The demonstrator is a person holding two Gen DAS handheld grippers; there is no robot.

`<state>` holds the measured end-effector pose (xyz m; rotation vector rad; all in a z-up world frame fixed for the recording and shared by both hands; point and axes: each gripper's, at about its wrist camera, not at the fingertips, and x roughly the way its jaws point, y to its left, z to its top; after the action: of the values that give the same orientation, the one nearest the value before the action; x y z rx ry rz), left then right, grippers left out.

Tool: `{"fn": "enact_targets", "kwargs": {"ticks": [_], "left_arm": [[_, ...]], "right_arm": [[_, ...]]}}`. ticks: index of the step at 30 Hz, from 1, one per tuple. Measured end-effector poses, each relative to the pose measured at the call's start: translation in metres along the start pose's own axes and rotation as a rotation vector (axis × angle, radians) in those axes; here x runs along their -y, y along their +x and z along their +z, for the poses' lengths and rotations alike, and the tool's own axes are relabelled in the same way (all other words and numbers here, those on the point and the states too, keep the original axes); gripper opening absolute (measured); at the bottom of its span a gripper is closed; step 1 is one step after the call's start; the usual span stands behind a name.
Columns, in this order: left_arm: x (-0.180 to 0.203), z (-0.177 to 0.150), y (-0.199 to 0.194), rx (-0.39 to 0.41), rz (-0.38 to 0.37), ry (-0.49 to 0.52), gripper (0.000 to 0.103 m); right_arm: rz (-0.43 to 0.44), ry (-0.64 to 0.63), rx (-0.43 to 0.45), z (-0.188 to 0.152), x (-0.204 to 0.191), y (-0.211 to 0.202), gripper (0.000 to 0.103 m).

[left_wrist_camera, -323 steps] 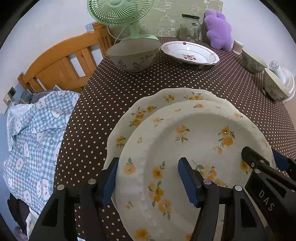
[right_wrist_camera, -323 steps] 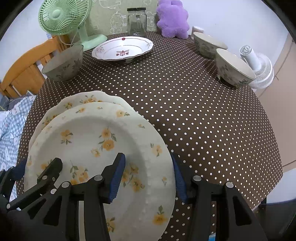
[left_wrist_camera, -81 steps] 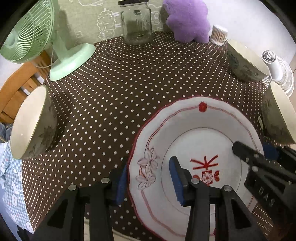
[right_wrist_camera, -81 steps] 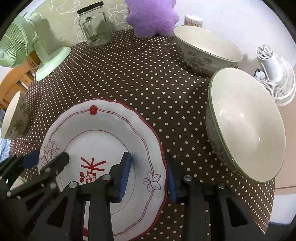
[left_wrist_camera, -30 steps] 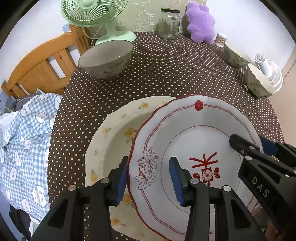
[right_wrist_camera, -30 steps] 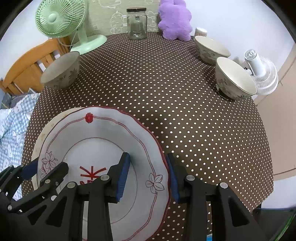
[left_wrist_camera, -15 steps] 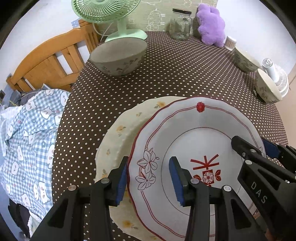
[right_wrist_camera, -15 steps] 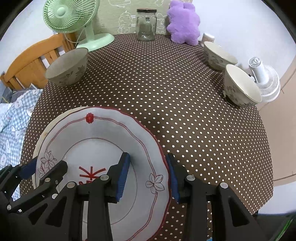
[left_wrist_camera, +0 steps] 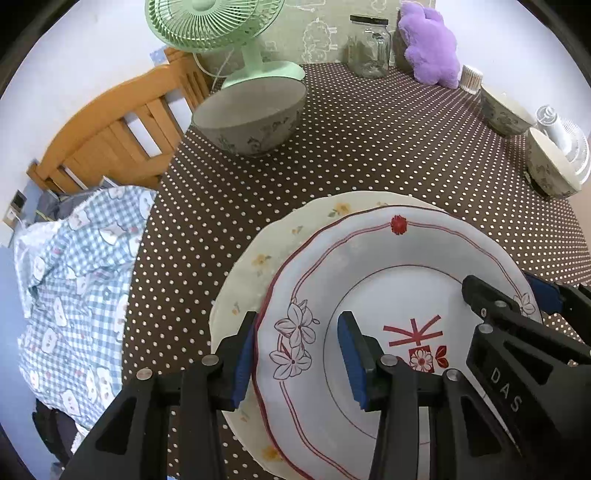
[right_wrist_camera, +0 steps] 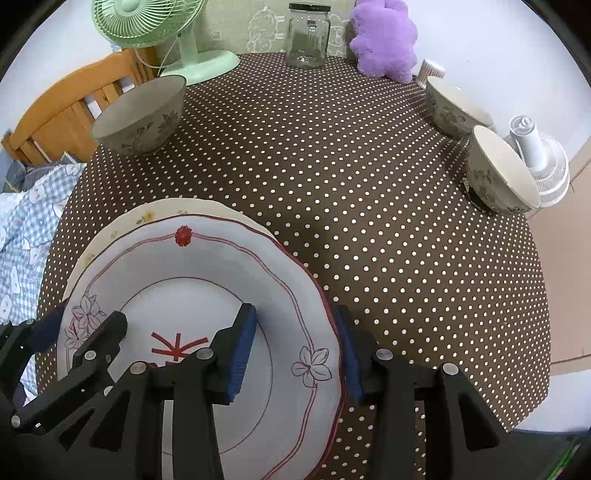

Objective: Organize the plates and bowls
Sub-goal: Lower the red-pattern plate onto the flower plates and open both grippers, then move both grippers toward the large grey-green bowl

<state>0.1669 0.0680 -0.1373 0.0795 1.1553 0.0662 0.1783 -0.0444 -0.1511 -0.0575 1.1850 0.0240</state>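
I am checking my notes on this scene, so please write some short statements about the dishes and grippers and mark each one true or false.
1. The red-rimmed plate lies over the yellow-flowered plates. True.
2. Three bowls stand on the table. True: one bowl near the green fan and two bowls on the far right.
3. The bowls are already stacked together. False: each stands alone.
4. The left gripper straddles the red-rimmed plate's rim. True.
5. The right gripper hangs over bare tablecloth. False: its jaws straddle the plate's opposite rim and have just been opening slightly.
6. The glass jar lies on its side. False: it stands upright beside the purple plush toy.
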Motion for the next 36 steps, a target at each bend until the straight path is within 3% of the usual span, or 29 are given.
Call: {"fn": "enact_targets", "kwargs": {"ticks": [3,11,16,36], "left_arm": [[0.003,-0.001,0.002,0.003,0.053,0.031,0.044],[0.002,-0.002,0.003,-0.007,0.038,0.035,0.059],[0.004,-0.002,0.001,-0.012,0.030,0.037,0.064],[-0.008,0.011,-0.018,0.046,0.003,0.026,0.086]], "right_arm": [[0.033,0.010,-0.032,-0.002,0.001,0.004,0.047],[0.022,-0.012,-0.024,-0.011,0.004,-0.011,0.046],[0.034,-0.027,-0.007,-0.011,0.004,-0.018,0.030],[0.024,0.017,-0.020,0.010,-0.005,-0.019,0.032]]}}
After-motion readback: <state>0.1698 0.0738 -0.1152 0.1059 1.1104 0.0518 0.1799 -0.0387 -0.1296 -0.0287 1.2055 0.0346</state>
